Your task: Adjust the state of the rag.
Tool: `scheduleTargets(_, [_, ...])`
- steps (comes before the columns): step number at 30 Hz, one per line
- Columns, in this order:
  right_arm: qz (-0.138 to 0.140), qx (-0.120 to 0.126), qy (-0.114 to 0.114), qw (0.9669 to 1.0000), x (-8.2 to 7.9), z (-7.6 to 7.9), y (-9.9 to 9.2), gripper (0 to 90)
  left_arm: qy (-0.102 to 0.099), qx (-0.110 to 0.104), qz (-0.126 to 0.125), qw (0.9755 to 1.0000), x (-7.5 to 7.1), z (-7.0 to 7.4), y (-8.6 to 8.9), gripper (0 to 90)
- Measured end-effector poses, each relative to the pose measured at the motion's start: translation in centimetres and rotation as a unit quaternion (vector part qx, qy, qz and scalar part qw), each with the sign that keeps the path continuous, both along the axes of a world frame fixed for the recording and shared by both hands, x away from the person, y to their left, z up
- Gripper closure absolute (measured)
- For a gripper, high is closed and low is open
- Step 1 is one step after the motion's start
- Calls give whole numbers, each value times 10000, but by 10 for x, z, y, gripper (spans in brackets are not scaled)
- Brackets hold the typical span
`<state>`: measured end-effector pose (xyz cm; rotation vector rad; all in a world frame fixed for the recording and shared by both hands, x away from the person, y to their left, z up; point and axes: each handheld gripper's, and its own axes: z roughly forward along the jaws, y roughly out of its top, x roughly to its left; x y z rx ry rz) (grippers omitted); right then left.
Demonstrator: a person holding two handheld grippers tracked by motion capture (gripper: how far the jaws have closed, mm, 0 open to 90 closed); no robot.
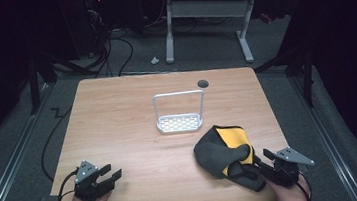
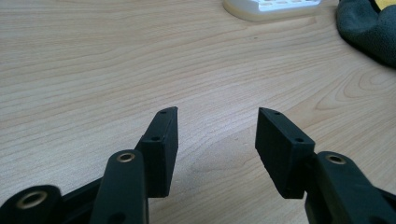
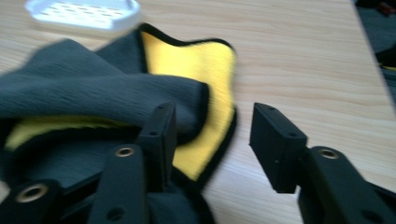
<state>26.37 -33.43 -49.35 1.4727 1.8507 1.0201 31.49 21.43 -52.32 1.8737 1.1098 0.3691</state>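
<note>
A crumpled cloth [image 1: 222,150], grey on one side and yellow on the other with a black hem, lies on the wooden table [image 1: 133,115] at the front right. My right gripper [image 1: 261,163] is open at the cloth's near right corner. In the right gripper view the cloth [image 3: 93,88] spreads under the left jaw, and its yellow hemmed edge lies in the gap of the right gripper [image 3: 213,112]. My left gripper [image 1: 113,170] is open at the front left, over bare wood, with nothing inside the left gripper [image 2: 218,114].
A small white rack [image 1: 179,123] with a perforated base and a tall wire handle stands mid-table, just beyond the cloth. A dark round grommet [image 1: 203,83] sits near the far edge. White desk legs [image 1: 244,38] and cables lie on the floor beyond.
</note>
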Motion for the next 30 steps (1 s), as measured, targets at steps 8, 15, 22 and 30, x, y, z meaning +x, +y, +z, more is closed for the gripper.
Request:
scheduleTargets(8, [440, 337, 1, 9985, 4, 8, 31, 378, 15, 38, -28, 10000, 0, 0, -1, 494])
scheduleTargets(15, [632, -102, 529, 9965, 18, -8, 57, 430, -3, 58, -63, 10000, 0, 0, -2, 494])
scheduleTargets(22, [750, -380, 779, 9934, 21, -21, 66, 747, 19, 60, -91, 9999, 0, -1, -3, 493])
scheduleTargets(30, [1257, -686, 646, 9876, 19, -22, 104, 781, 5, 85, -167, 9998, 0, 0, -7, 490])
